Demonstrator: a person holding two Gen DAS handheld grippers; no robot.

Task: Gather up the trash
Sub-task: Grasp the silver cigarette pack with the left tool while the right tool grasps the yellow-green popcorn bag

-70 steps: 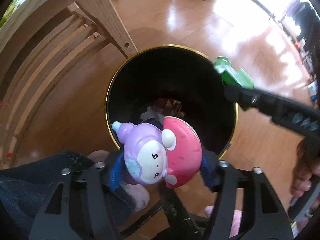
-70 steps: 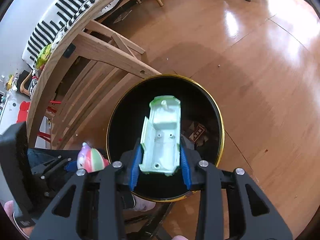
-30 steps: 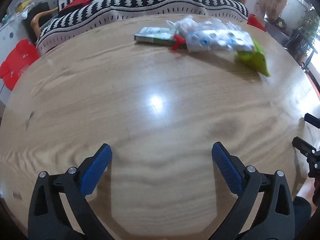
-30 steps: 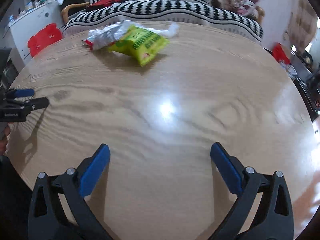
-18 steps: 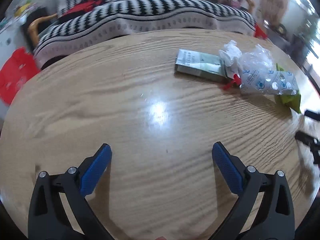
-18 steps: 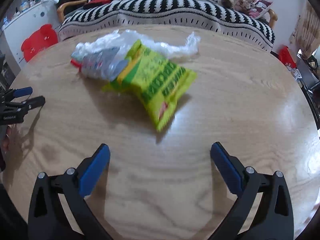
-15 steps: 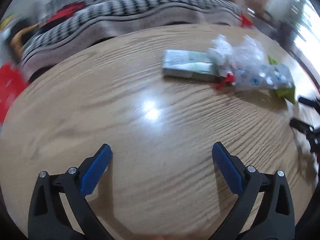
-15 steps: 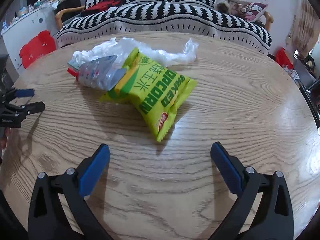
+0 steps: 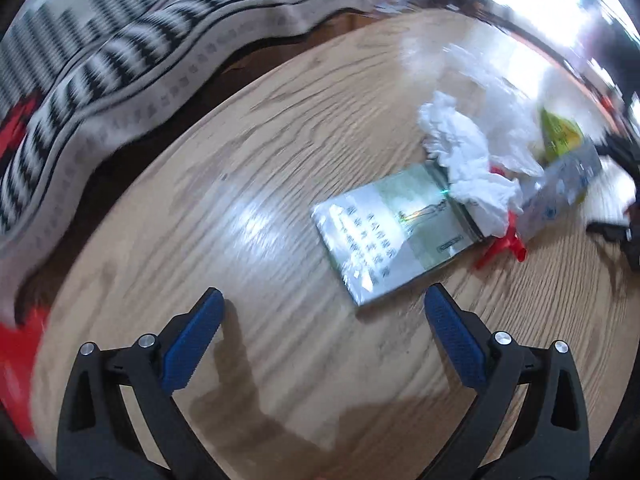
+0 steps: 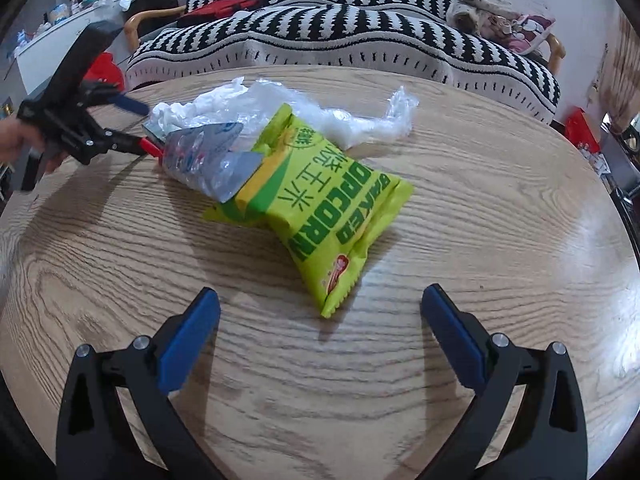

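Trash lies on a round wooden table (image 10: 500, 208). My right gripper (image 10: 320, 312) is open and empty, just short of a yellow-green popcorn bag (image 10: 324, 208). Behind the bag lie a clear printed wrapper (image 10: 208, 156) and a crumpled clear plastic bag (image 10: 348, 116). My left gripper (image 9: 324, 316) is open and empty, just short of a flat silver-green packet (image 9: 392, 232). A crumpled white tissue (image 9: 468, 160) and a red scrap (image 9: 504, 246) lie past the packet. The left gripper also shows in the right wrist view (image 10: 120, 120), beside the wrapper.
A black-and-white striped sofa (image 10: 360, 32) stands behind the table, with a red cloth (image 10: 228, 2) on it. The table edge (image 9: 168, 136) curves close behind the packet. White shelving (image 10: 52, 40) stands at the far left.
Both grippers have moved forward over the table toward the trash, still open. The left one has closed in on the silver-green packet, the right one on the popcorn bag.
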